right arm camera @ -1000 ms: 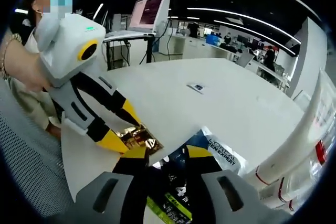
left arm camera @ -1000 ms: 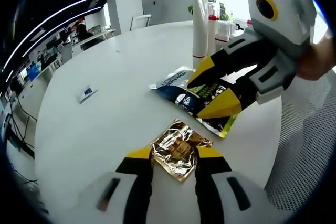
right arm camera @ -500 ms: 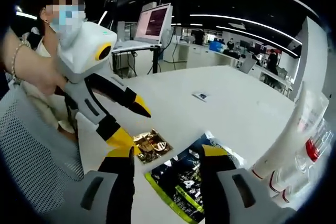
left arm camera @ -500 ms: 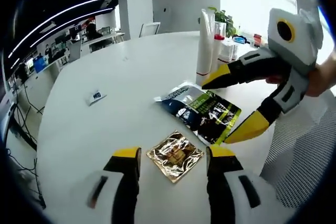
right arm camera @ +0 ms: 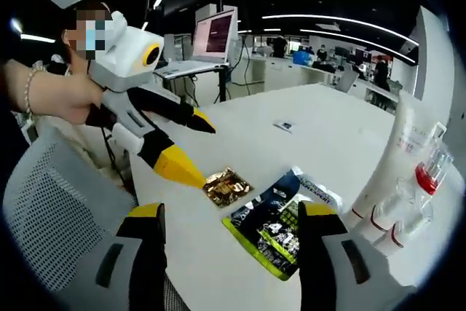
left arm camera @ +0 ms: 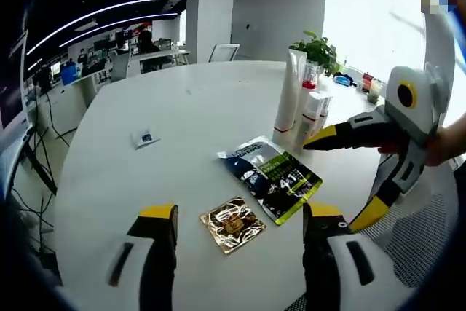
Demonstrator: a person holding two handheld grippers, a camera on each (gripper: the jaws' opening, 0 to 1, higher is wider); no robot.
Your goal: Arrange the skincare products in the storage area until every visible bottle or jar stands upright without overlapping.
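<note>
A gold foil sachet lies flat on the round white table. Beside it lies a blue and green sachet. A tall white tube stands upright behind them, with small red-capped bottles next to it. My left gripper is open and empty, held back above the gold sachet. My right gripper hangs open and empty near the blue sachet.
A small card lies farther out on the table. A mesh chair stands at the table's near edge, by the person holding the grippers. A plant sits behind the tube. A screen stands on a desk beyond.
Both grippers have let go of the sachets, opened wider and drawn back from the table. The gold and blue sachets stay lying flat where they were.
</note>
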